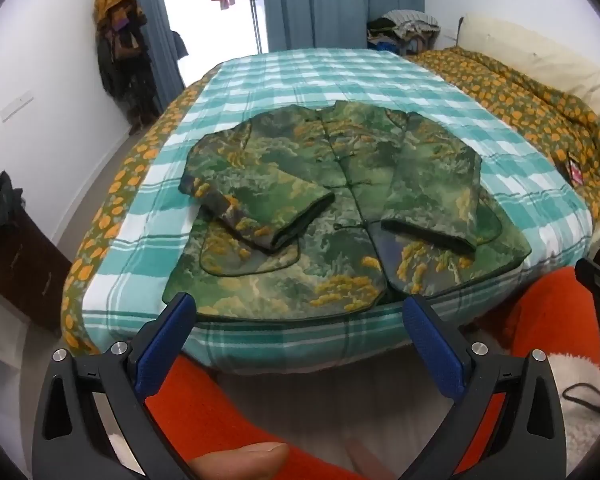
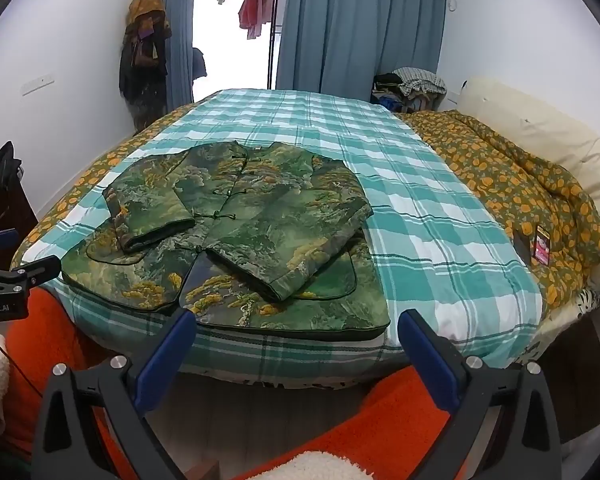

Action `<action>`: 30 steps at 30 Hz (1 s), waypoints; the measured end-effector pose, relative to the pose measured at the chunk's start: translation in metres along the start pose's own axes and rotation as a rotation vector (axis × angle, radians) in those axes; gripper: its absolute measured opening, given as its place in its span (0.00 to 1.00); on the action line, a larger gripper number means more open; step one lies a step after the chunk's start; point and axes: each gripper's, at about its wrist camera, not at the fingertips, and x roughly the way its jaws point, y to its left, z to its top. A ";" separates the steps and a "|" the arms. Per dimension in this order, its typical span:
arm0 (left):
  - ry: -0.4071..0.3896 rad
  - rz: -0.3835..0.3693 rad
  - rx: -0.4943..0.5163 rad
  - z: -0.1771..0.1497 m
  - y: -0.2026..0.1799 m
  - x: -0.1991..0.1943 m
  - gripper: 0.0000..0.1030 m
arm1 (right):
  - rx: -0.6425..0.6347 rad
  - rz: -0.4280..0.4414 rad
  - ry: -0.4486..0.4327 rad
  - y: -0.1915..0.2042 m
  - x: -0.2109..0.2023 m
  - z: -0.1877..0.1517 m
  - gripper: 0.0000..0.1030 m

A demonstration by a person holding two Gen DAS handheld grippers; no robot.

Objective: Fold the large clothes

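A green jacket (image 1: 332, 208) with yellow tree print and knot buttons lies flat, front up, on the teal checked blanket (image 1: 340, 76) of a bed. Both sleeves are folded in across its front. The same jacket (image 2: 240, 236) shows left of centre in the right wrist view, its hem at the bed's near edge. My left gripper (image 1: 300, 312) hangs open just short of the hem, nothing between its blue pads. My right gripper (image 2: 298, 330) is open too, in front of the hem's right corner, holding nothing. The left gripper (image 2: 16, 276) also shows at the left edge of the right wrist view.
An orange-patterned quilt (image 2: 540, 200) is bunched along the bed's right side against a cream headboard (image 2: 540, 132). Clothes are piled at the far right corner (image 2: 412, 84). Coats (image 2: 144, 52) hang on the left wall. Orange-clad legs (image 1: 204, 408) stand below the grippers. A dark cabinet (image 1: 16, 240) stands left.
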 end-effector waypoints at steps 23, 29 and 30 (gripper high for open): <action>0.013 0.003 0.007 -0.002 -0.002 0.006 1.00 | 0.003 -0.002 0.011 -0.003 0.004 -0.002 0.99; 0.014 0.003 0.008 -0.003 -0.003 0.006 1.00 | 0.003 -0.002 0.012 -0.002 0.004 -0.002 0.99; 0.013 0.003 0.008 -0.003 -0.003 0.006 1.00 | 0.003 -0.003 0.011 -0.002 0.004 -0.002 1.00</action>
